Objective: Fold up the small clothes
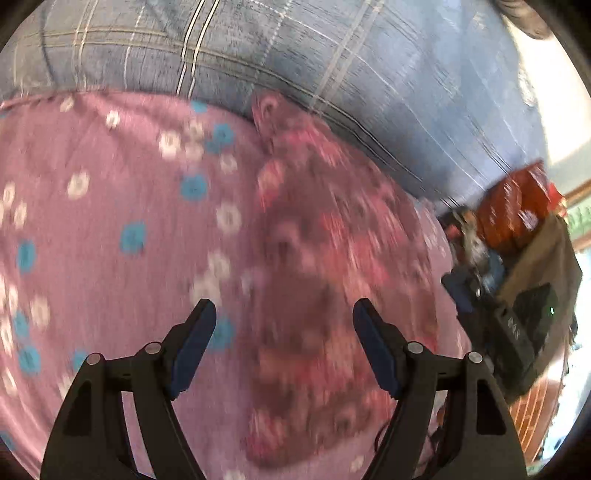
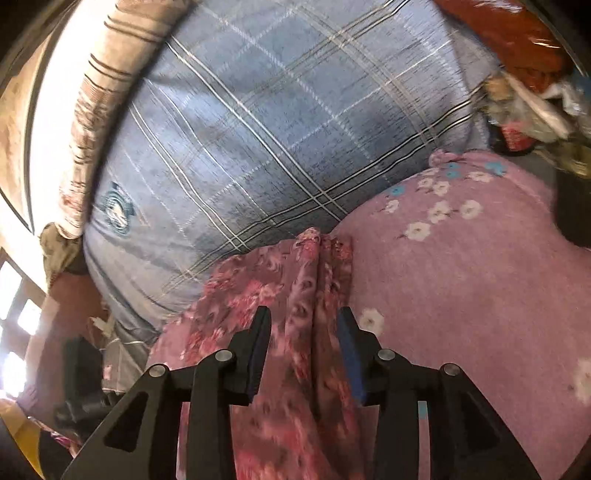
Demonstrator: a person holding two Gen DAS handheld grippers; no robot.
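Left gripper point(image 1: 284, 314) sits nearest the lens in left wrist view, jaws spread wide w/ nothing between them, hovering over the floral garment point(image 1: 314, 277). Garment is dark pink/maroon w/ red-pink flower print, lying on a lighter pink cloth point(image 1: 110, 221) dotted w/ white and blue blossoms. Heavy motion blur here, so garment edges & folds hard to read; a narrow end of it pokes up toward the blue plaid bedcover point(image 1: 369, 74) behind. Far right: orange-red bag point(image 1: 513, 203) and a dark box w/ a small green light point(image 1: 532, 317), both off the bed area.

Right wrist view is sharper. Right gripper point(image 2: 304, 317) also parted, fingers either side of a raised ridge of the floral garment point(image 2: 295, 295), which runs lengthwise from the lens out to a bunched tip. Can't tell if the blue pads touch the fabric; no pinch visible. Garment lies partly on pink cloth point(image 2: 461, 277) to its right, partly on blue plaid bedcover point(image 2: 277, 129) to its left. Striped beige pillow point(image 2: 110, 92) sits at the bedcover's far-left edge. Clutter incl. red bag point(image 2: 509, 33) top right.
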